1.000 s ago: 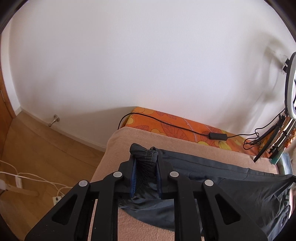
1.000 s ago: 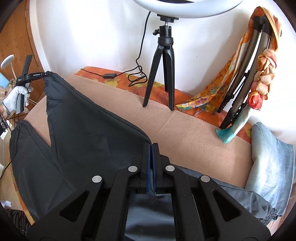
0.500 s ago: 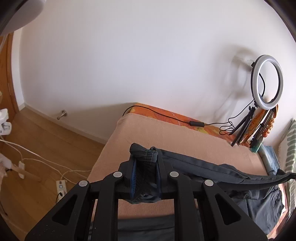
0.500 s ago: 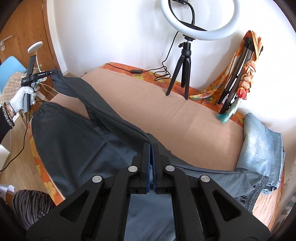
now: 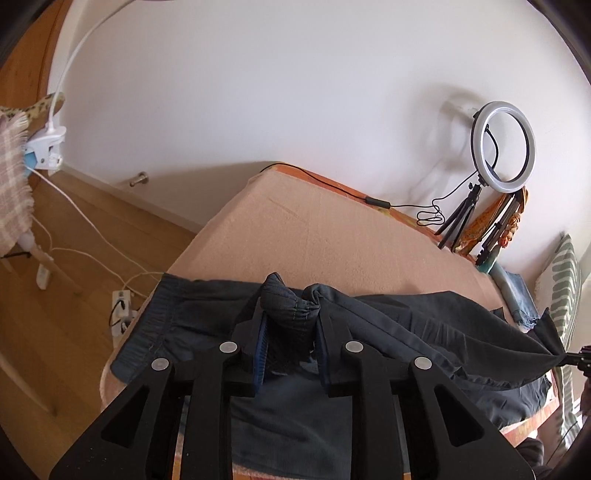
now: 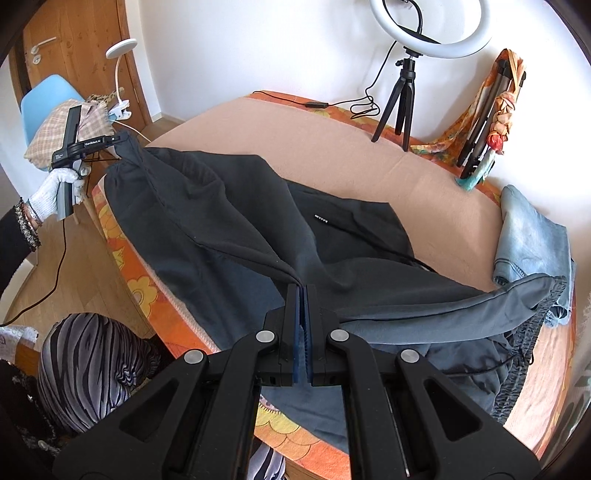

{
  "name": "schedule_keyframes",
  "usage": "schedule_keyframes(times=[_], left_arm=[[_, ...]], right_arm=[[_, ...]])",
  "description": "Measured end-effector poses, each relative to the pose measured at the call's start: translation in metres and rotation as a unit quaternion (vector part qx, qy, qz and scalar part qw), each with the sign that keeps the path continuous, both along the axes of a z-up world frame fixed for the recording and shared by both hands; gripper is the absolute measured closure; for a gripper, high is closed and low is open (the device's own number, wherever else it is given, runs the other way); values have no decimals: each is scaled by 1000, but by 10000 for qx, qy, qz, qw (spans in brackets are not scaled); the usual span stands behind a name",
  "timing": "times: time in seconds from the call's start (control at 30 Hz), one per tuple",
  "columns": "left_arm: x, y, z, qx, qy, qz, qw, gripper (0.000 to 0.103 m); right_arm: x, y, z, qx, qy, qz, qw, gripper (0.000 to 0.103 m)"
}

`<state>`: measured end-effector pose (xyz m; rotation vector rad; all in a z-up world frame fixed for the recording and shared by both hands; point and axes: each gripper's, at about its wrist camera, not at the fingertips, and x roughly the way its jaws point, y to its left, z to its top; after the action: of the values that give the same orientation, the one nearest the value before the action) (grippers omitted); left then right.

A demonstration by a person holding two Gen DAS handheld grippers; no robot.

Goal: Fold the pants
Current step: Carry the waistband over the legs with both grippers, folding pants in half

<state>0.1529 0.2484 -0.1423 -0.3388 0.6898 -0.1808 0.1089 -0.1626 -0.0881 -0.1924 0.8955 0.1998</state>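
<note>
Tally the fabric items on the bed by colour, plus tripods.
Dark grey pants: 1
Light blue jeans: 1
Orange patterned scarf, draped on a folded stand: 1
Black tripod under the ring light: 1
Total: 4

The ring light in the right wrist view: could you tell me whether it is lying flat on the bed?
No, the ring light stands upright on a small black tripod at the far edge of the bed, against the wall.
</note>
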Motion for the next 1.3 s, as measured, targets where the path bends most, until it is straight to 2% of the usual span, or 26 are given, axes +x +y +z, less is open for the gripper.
schedule_keyframes(times=[0.1,0.2,0.4,0.5,0.57,0.63,0.8,0.9,1.03,1.13,1.23,1.3], left_arm=[[-14,4,-6,-134,86,59,9999,75],[-32,13,-15,-360,184,159,9991,65],[-59,26,-28,-995,219,245,9945,62],[-70,32,-32,-1412,222,290,9893,60],[-76,35,-36,-1820,213,381,9823,57],[-78,34,-38,-2044,268,457,9774,57],[-71,26,-43,-2074,481,572,9754,54],[-64,31,-50,-2382,581,751,9666,54],[-54,25,-56,-2219,841,833,9679,54],[-51,21,-60,-2175,897,861,9681,59],[-51,18,-60,-1872,838,950,9741,88],[-53,17,-57,-1770,729,929,9771,90]], right_arm=[[-15,6,-10,-27,22,17,10000,101],[-27,10,-24,1,80,26,10000,101],[-42,19,-46,-76,208,68,9997,101],[-46,18,-52,-89,271,32,9996,101],[-49,16,-56,-99,300,2,9995,101],[-51,13,-60,-108,333,-41,9994,101],[-54,4,-63,-122,368,-136,9992,101],[-53,0,-60,-62,320,-195,9993,101],[-56,-1,-59,-73,270,-208,9994,101],[-57,-1,-60,-49,277,-204,9994,101],[-57,0,-62,-35,292,-194,9994,100],[-57,0,-64,-43,303,-197,9993,100]])
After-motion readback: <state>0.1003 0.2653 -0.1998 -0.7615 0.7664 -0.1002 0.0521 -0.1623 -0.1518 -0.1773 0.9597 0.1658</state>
